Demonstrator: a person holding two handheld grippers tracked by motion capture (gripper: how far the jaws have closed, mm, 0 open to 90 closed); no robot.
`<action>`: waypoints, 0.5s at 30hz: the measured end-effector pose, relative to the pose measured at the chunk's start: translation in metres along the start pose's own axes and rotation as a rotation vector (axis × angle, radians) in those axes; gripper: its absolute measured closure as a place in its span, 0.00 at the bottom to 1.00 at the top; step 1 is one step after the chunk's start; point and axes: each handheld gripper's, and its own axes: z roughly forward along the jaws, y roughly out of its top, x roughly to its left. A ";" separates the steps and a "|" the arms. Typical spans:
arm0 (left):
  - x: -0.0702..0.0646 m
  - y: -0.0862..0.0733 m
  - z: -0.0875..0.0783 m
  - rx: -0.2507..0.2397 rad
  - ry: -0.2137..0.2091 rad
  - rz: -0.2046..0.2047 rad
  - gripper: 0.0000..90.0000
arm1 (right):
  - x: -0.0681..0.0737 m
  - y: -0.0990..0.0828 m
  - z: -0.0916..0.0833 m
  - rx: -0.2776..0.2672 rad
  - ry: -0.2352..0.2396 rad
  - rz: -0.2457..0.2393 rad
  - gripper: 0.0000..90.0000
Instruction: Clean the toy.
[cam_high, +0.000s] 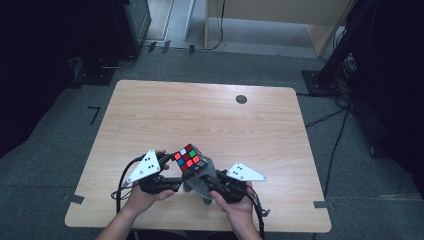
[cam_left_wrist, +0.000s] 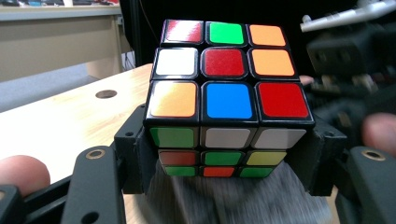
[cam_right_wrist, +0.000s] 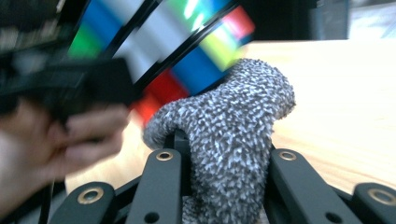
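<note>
Wiping: right tool (cam_right_wrist: 219, 154) pinches cloth (cam_right_wrist: 229, 121) against cube (cam_left_wrist: 226, 100).
Holding: left tool (cam_left_wrist: 226, 163) clamps cube, near front surface (cam_high: 150, 120) edge.
Risk: a hard rub may twist the cube loose.

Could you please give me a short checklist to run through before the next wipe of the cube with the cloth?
1. Left gripper clamped on the cube: ok, jaws press both sides.
2. Right gripper shut on the cloth: ok.
3. Cloth touching the cube: ok, it meets the underside.
4. Cube lifted off the table: ok.
5. Cube's far faces already wiped: cannot tell.
</note>
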 end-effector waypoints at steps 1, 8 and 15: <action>0.000 0.000 0.001 -0.003 -0.004 -0.006 0.38 | 0.001 -0.002 0.001 -0.005 -0.004 -0.009 0.83; 0.000 0.001 0.002 0.003 -0.001 -0.006 0.38 | 0.021 -0.009 0.015 0.068 0.004 -0.122 0.81; 0.002 0.001 -0.001 0.021 0.038 0.025 0.38 | -0.003 0.002 -0.008 -0.025 -0.175 -0.128 0.82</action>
